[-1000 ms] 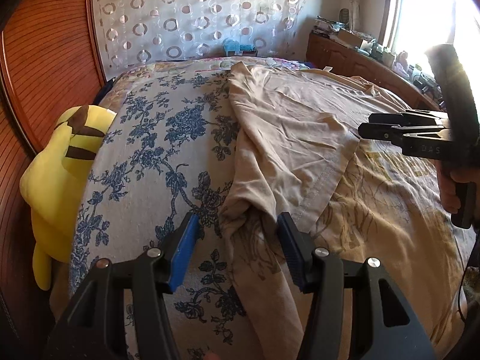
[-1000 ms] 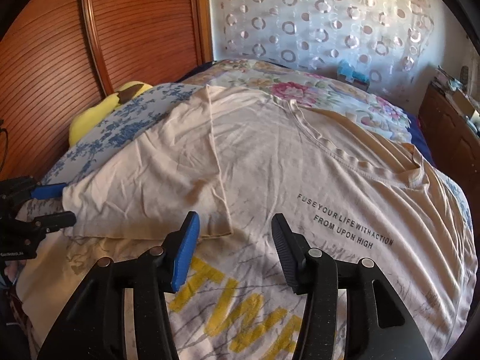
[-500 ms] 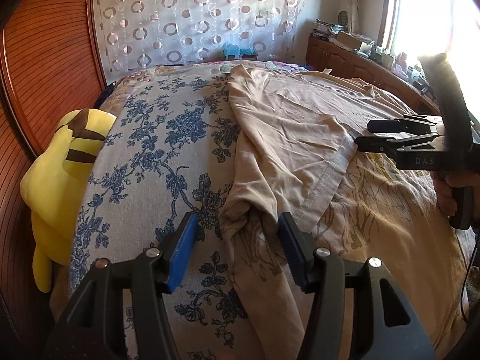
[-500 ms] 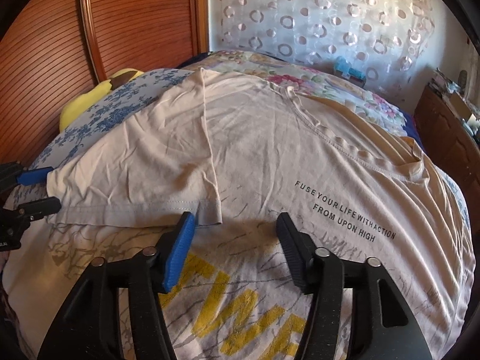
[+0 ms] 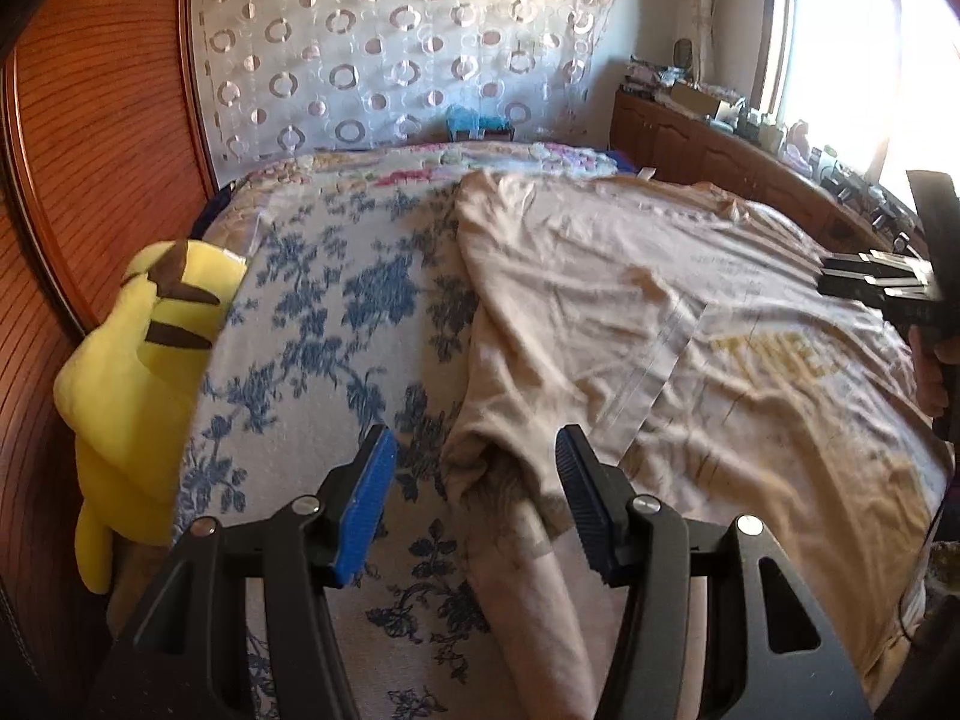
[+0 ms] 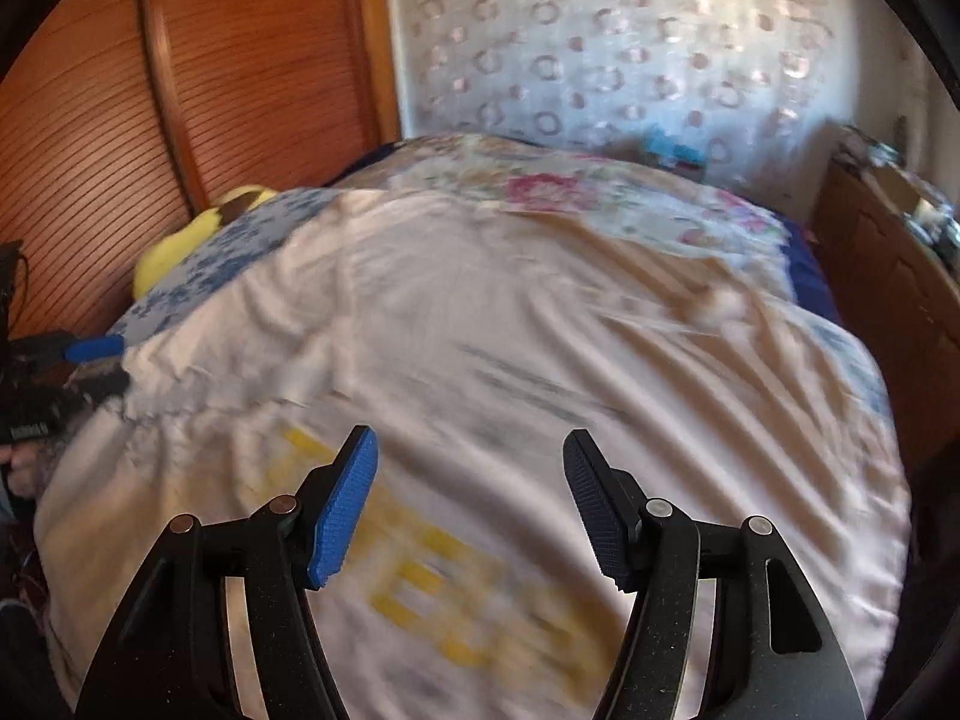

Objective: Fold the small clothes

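Beige T-shirt (image 5: pixel 600 300) is lying on the bed (image 5: pixel 336 324), collar far, long axis running near-to-far. Left tongs (image 5: pixel 474 480) are straddling its folded sleeve, released. Right tongs (image 6: pixel 471 489) are hovering released, having just widened; that blurred view alone shows the shirt's right side.

1. Left edge of the bed (image 5: pixel 312 324): a yellow plush toy (image 5: pixel 138 372) sits against the wooden wall panel (image 5: pixel 90 138), closing the gap there.
2. Left half of the bed: flat floral cover, unobstructed up to the far edge.
3. Right half: the beige T-shirt (image 5: pixel 600 300) lies spread; its folded sleeve (image 5: pixel 504 456) bunches up between the open jaws of the left gripper (image 5: pixel 474 474).
4. Right edge: a cluttered wooden cabinet (image 5: pixel 720 150) runs just beside the bed.
5. Right gripper (image 6: pixel 468 492): jaws apart above the shirt, nothing between them.
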A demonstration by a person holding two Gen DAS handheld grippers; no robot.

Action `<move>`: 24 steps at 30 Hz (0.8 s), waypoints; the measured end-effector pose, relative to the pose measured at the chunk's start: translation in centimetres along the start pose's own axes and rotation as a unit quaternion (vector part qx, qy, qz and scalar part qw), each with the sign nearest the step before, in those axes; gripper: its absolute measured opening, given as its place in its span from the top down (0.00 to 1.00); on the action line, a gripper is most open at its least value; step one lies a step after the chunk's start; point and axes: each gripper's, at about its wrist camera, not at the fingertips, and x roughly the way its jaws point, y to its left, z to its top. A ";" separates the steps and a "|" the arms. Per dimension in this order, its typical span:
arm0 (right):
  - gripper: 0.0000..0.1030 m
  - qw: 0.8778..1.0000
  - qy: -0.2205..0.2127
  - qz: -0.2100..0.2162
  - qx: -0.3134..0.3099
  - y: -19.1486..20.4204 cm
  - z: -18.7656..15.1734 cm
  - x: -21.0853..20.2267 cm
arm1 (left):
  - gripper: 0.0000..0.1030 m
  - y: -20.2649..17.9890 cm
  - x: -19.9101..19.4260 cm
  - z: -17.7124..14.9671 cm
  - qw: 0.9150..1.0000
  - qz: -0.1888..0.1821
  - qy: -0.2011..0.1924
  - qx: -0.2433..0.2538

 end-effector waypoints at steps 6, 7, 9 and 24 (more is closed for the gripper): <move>0.37 0.995 0.001 -0.079 0.065 -8.5 -4.8 -5.5 | 0.46 -2.8 -0.2 1.1 0.999 -0.027 -0.015 0.013; 0.37 0.993 0.001 -0.089 0.075 -9.4 -5.6 -6.3 | 0.46 -3.5 0.0 1.2 0.999 -0.031 -0.015 0.020; 0.37 0.989 0.003 -0.107 0.099 -11.5 -7.4 -7.9 | 0.46 -4.5 0.3 1.3 0.999 -0.037 -0.013 0.028; 0.45 0.971 0.011 -0.115 0.211 -16.9 -16.4 -13.4 | 0.46 -10.5 2.5 0.5 0.994 -0.059 0.022 0.084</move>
